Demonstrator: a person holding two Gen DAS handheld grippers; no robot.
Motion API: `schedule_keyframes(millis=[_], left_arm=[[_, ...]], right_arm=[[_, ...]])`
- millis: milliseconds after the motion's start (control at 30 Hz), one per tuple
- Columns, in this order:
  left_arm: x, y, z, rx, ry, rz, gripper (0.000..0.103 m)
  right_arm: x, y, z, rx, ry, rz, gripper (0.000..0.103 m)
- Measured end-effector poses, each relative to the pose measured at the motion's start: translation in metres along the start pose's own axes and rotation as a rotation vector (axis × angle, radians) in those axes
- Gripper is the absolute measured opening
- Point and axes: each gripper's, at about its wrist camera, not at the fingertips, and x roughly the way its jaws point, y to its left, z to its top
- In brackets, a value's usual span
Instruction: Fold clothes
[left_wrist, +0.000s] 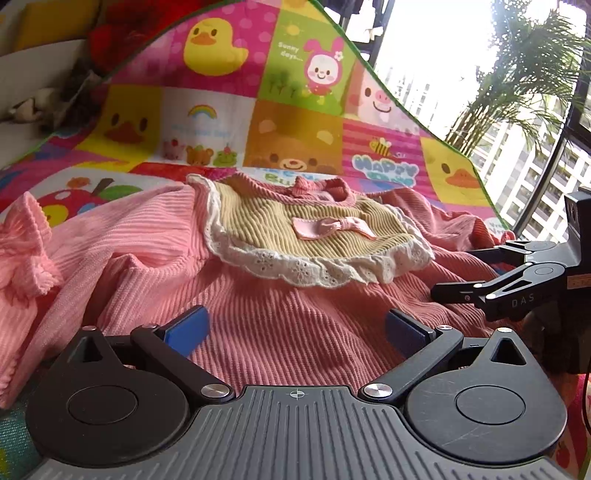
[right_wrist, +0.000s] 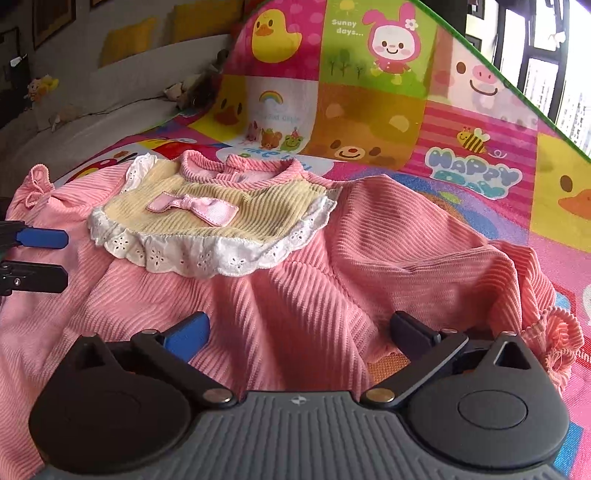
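Left wrist view: my left gripper (left_wrist: 295, 326) stands with its jaws spread wide and nothing between them, poised over the lower body of the pink ribbed dress (left_wrist: 288, 332), which lies face up on the cartoon play mat (left_wrist: 295, 122). The dress's yellow bib (left_wrist: 295, 229), edged in white lace (left_wrist: 310, 267) and carrying a pink bow (left_wrist: 328, 227), sits beyond my fingertips. The left sleeve (left_wrist: 22, 254) is bunched near the frame's left edge, a detail only partly seen from the other side. My right gripper (left_wrist: 454, 273) enters from the right, side on; its jaws appear apart and hold no cloth. The risk I judge here: the fabric below me is rumpled, so closing now could pinch one layer only or drag a crease into the fold. Right wrist view: my right gripper (right_wrist: 299, 332) is likewise spread open and empty above the dress's (right_wrist: 295, 295) hem, and the left gripper's fingertips (right_wrist: 44, 238) show at the left edge with a gap between them. This view alone shows the right sleeve (right_wrist: 546, 317) crumpled with its frilled cuff turned under, and a patch of mat (right_wrist: 384, 365) visible at the hem near my right finger. Folding over that crumpled sleeve would likely trap a lump, and a grasp there might miss the hem edge altogether.
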Motion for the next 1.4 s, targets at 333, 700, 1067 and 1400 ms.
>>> schedule_keyframes(millis=[333, 700, 1067, 1400], left_arm=[[-0.003, 0.002, -0.001, -0.014, -0.007, -0.016, 0.103], [-0.005, 0.005, -0.001, -0.033, -0.013, -0.034, 0.103], [-0.007, 0.007, -0.001, -0.053, -0.020, -0.048, 0.103], [-0.007, 0.010, 0.000, -0.070, -0.027, -0.060, 0.103]], right_arm=[[-0.033, -0.013, 0.022, -0.026, -0.090, -0.074, 0.103], [0.040, -0.071, 0.031, -0.260, -0.051, -0.683, 0.102], [-0.076, -0.146, 0.029, 0.300, -0.204, -0.454, 0.099], [-0.030, -0.128, -0.024, 0.233, -0.010, -0.452, 0.053]])
